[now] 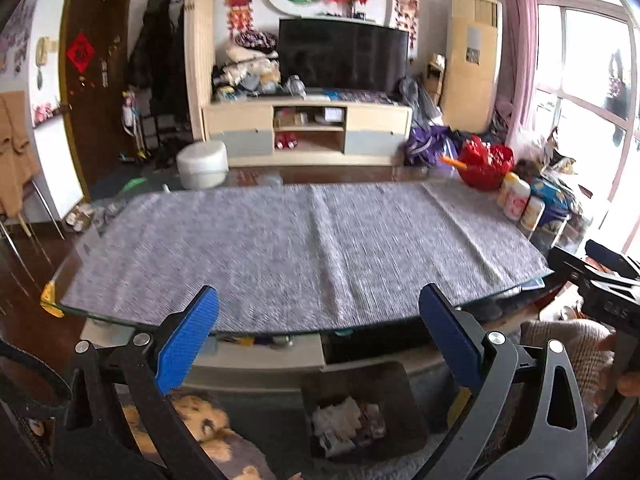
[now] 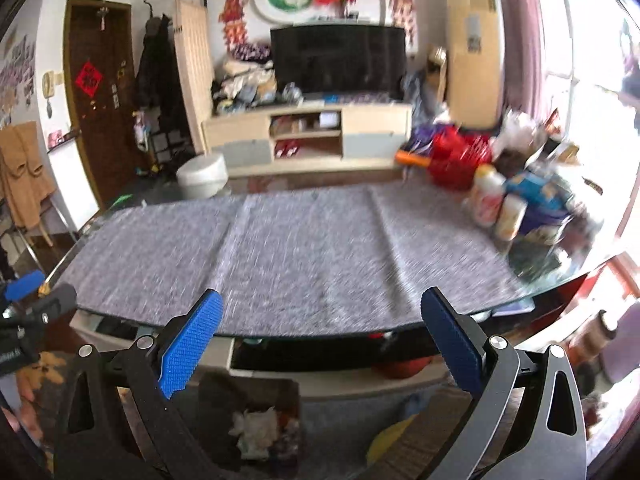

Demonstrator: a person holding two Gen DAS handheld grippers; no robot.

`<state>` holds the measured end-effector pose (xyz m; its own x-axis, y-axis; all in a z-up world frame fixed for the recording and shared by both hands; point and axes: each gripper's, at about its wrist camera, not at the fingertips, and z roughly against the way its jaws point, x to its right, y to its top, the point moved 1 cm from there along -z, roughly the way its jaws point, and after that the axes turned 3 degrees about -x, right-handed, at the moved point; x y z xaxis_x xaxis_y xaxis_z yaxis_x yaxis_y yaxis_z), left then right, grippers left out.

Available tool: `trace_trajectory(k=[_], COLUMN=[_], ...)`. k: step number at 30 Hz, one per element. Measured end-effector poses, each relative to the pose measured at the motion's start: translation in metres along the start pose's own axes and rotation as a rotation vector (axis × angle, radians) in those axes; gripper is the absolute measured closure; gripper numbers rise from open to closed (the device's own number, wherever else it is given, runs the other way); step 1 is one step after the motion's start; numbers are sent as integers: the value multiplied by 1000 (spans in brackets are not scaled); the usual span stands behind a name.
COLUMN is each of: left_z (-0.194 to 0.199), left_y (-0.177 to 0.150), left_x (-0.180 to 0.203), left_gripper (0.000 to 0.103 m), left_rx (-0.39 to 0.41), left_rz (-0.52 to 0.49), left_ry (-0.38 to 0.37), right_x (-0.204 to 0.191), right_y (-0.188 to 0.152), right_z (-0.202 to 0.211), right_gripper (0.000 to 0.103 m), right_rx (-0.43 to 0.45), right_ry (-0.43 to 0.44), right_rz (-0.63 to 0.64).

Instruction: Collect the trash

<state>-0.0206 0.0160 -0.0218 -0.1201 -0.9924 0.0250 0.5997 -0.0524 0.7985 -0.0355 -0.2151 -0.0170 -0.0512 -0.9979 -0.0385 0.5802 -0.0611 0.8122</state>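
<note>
A dark trash bin (image 1: 362,412) stands on the floor below the table's near edge, with crumpled white paper (image 1: 336,416) and wrappers inside. It also shows in the right wrist view (image 2: 260,420). My left gripper (image 1: 318,316) is open and empty, held above the bin near the table edge. My right gripper (image 2: 322,318) is open and empty too, at the same edge, right of the bin. The right gripper's body shows at the left wrist view's right edge (image 1: 604,284). The grey cloth (image 1: 304,248) on the glass table bears no loose trash.
Bottles (image 1: 518,200), a red bag (image 1: 486,162) and packages crowd the table's far right corner (image 2: 532,200). A white stool (image 1: 202,164) and a TV cabinet (image 1: 308,130) stand beyond the table. A plush toy (image 1: 200,420) lies on the floor at the left.
</note>
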Motion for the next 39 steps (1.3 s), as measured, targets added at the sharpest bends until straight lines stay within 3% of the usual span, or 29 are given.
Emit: trace_trajectory(k=[9, 39], left_z=[28, 40], left_y=[12, 23], left_x=[-1, 7], left_gripper=[8, 8], left_rx=[69, 106], left_rz=[1, -17], left_ry=[24, 20], right_x=[9, -1], right_y=[-1, 7], right_z=[22, 40], right_gripper=[3, 3], right_rx=[50, 96], right_ry=[-20, 9], right_rz=[-33, -38])
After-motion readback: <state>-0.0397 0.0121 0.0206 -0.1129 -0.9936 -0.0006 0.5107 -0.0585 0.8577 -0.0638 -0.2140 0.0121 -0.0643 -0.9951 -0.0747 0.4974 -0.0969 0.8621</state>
